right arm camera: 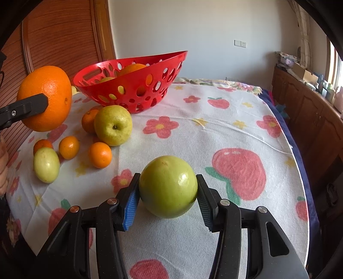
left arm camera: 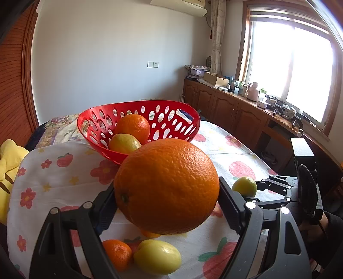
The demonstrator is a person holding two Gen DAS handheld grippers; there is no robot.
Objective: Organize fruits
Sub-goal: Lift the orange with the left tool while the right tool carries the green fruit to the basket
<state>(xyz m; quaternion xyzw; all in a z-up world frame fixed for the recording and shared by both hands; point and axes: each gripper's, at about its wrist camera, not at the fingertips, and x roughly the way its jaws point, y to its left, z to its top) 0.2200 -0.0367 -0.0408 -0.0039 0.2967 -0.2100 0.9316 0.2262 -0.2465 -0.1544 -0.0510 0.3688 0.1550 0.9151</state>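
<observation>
Fingers of the left gripper (left arm camera: 167, 206) clamp a large orange (left arm camera: 166, 186) above the cloth; the right gripper (right arm camera: 168, 196) pinches a green apple (right arm camera: 168, 186) near the red basket (right arm camera: 130, 85).

red basket (right arm camera: 137, 90), orange orange (left arm camera: 166, 185), floral cloth (right arm camera: 193, 133)

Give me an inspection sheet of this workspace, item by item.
Surface: table under a fruit-and-flower print cloth.
Job's things: red basket holding an orange and a yellow-green fruit; big orange; green fruit; loose yellow apple, pale oval fruit and small tangerines, one at.
Clutter: yellow plush at the table edge.
Grippers: left gripper clamps the big orange, off the cloth; right gripper clamps the green fruit.
Cables: nothing seen.
Surroundings: window, wooden cabinets with a crowded top, air conditioner.
</observation>
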